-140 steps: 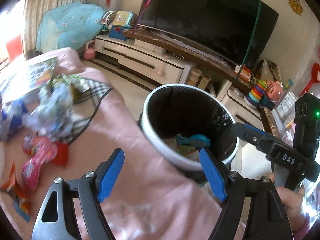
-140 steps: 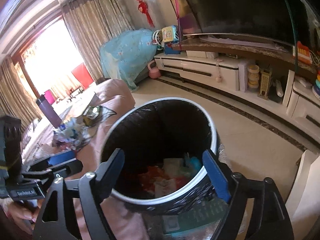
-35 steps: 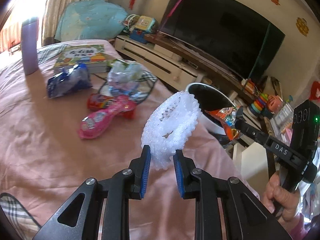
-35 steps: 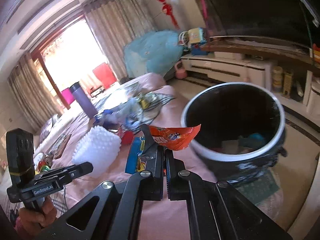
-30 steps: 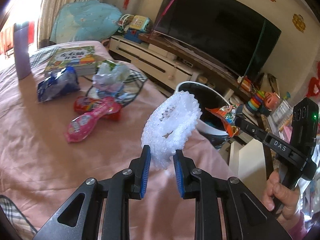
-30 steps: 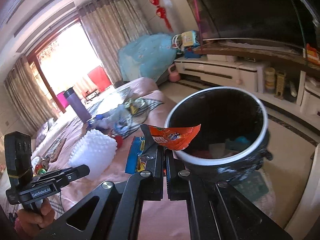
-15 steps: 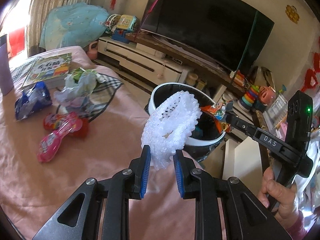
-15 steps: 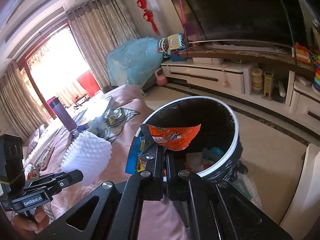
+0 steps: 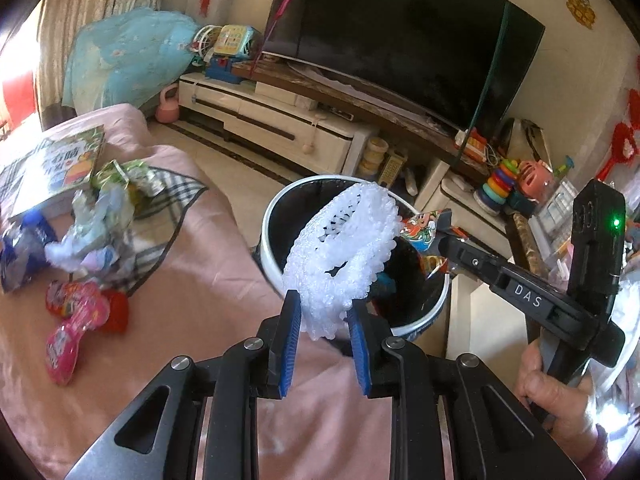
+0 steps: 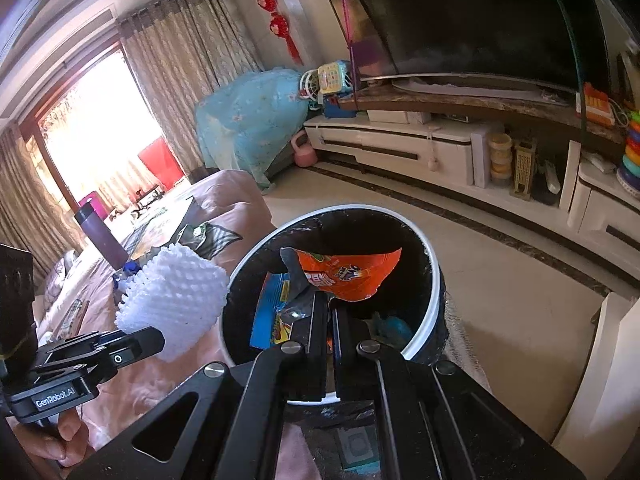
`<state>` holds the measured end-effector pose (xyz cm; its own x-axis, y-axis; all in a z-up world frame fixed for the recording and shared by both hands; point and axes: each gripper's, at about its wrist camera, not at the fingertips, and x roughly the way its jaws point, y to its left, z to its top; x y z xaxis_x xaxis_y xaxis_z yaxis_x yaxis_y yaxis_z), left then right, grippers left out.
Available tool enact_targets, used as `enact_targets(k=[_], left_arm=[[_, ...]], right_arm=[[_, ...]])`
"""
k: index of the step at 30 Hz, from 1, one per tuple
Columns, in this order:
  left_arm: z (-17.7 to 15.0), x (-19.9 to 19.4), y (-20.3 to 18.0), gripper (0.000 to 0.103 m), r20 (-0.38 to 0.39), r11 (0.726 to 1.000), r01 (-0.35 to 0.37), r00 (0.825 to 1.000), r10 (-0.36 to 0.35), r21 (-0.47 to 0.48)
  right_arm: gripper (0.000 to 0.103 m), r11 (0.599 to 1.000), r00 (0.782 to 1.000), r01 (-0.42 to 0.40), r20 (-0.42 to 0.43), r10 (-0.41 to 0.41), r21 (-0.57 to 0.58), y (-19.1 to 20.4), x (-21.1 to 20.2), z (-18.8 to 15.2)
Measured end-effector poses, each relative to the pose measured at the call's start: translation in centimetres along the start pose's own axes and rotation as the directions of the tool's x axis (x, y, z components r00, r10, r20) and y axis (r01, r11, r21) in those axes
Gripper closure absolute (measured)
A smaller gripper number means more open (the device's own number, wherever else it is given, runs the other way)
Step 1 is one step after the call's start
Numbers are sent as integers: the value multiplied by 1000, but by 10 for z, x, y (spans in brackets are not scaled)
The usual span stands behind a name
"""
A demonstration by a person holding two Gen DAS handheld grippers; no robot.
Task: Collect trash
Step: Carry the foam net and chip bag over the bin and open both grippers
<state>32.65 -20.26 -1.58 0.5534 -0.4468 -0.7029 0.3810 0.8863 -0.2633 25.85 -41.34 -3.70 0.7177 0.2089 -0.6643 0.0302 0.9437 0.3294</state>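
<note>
Strewn toward the far left of the pink-covered bed (image 9: pixel 192 300): a book (image 9: pixel 56 168), crumpled wrappers (image 9: pixel 88 236), a pink packet (image 9: pixel 68 336) on a checked cloth (image 9: pixel 168 208). Off the bed's right edge, a white-rimmed trash bin (image 9: pixel 276 216), black-lined, partly filled. Left gripper (image 9: pixel 323 322) jaws pinching a white foam net (image 9: pixel 344 248), ring tilted up-right before the bin's rim. Right gripper (image 10: pixel 329 304) jaws pressed together on an orange snack wrapper (image 10: pixel 348 272) and a blue wrapper (image 10: pixel 272 312), over the bin's mouth, orange one lying crosswise.
</note>
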Motion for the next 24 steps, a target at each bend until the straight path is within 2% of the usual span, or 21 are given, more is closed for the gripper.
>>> enact_targets(k=[8, 12, 13, 14, 16, 21, 23, 24], left_arm=[[16, 33, -3, 78, -28, 1000, -11, 1000, 11, 16], [19, 40, -6, 63, -34, 1000, 4, 999, -4, 13], [18, 39, -6, 58, -28, 1000, 1, 1000, -1, 16], [17, 39, -5, 57, -24, 1000, -1, 1000, 1, 16], [14, 38, -3, 56, -24, 1000, 3, 1000, -3, 13], [4, 31, 4, 50, -22, 1000, 6, 1000, -6, -12], [-2, 25, 8, 49, -15, 1000, 6, 1000, -7, -27], [-6, 22, 11, 48, -14, 999, 6, 1000, -7, -36]], right_arm=[[99, 1000, 1000, 4, -23, -4, 2, -9, 11, 8], [93, 1000, 999, 0, -46, 0, -2, -11, 19, 11], [88, 1000, 999, 1, -54, -1, 2, -12, 20, 12], [84, 1000, 999, -1, -55, 1, 9, -13, 20, 11], [70, 1000, 999, -8, -51, 9, 19, -15, 20, 11], [60, 999, 999, -16, -44, 18, 35, -17, 16, 8], [50, 999, 999, -30, -34, 32, 41, -14, 11, 5], [37, 998, 999, -37, -25, 38, 42, -13, 8, 4]])
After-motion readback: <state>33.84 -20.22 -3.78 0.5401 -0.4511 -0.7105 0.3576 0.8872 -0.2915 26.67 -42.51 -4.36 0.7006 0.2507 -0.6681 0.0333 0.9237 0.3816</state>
